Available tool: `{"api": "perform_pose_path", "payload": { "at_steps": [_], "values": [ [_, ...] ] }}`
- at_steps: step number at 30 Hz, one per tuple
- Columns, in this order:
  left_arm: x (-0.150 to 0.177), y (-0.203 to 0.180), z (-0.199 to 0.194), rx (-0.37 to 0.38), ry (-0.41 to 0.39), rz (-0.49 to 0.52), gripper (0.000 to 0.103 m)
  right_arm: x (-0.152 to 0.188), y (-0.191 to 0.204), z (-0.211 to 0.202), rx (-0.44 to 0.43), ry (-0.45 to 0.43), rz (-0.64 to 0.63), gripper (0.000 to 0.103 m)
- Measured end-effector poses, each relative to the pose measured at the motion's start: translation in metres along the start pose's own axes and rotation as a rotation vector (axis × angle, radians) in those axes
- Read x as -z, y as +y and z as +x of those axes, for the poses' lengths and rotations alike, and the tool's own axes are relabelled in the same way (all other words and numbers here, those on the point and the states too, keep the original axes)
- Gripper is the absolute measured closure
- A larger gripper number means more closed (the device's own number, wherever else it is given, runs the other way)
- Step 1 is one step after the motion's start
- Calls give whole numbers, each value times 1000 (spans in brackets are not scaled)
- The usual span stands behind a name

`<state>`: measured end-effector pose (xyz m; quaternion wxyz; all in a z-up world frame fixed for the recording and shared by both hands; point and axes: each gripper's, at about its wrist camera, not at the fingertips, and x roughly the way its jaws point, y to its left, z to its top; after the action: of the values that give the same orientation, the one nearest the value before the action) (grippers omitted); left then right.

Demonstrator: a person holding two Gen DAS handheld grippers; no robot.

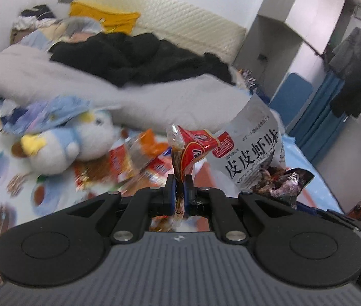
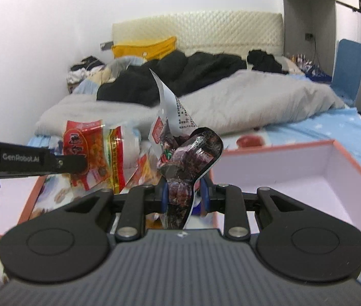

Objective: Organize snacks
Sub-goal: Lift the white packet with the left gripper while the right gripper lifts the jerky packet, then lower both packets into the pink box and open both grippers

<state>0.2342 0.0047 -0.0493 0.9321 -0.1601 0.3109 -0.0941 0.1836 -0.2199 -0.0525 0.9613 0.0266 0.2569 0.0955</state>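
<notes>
1. The bed fills both views, its blue printed sheet running up to a cream quilted headboard against the white wall.
2. A grey duvet lies across the bed, with black clothing heaped on top of it and a yellow cushion behind that.
3. An open box with a salmon rim and pale pink inside sits on the sheet in front of the right gripper, to its right.
4. A blue and white plush toy lies on the sheet to the left in the left wrist view, near a blurred heap of orange and red snack packets.
5. The right gripper has its jaws partly closed, pinching a dark glossy snack bag that stands up between them, above the bed. Its white back panel with printed text curls upward. In the left wrist view the same bag shows a white face with large black characters.
6. The left gripper is almost fully closed, clamping a thin red snack packet by its clear edge. The packet rises from the jaws and leans to the right, clear of the bed.
7. In the right wrist view, the left gripper's black finger reaches in from the left, against that red packet's printed face.
</notes>
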Motion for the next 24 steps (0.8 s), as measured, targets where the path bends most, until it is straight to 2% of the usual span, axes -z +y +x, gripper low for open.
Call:
{"api": "perform_pose_path", "payload": {
  "at_steps": [8, 13, 19, 24],
  "values": [
    [-30, -52, 17, 70, -26, 62, 96, -25, -38, -15, 71, -80, -12, 75],
    [-34, -84, 34, 115, -8, 90, 96, -30, -66, -20, 135, -100, -16, 75],
    [-15, -121, 70, 155, 77, 139, 96, -15, -108, -14, 196, -50, 9, 75],
    [10, -138, 104, 154, 172, 156, 96, 12, -137, 1, 217, 37, 39, 75]
  ]
}}
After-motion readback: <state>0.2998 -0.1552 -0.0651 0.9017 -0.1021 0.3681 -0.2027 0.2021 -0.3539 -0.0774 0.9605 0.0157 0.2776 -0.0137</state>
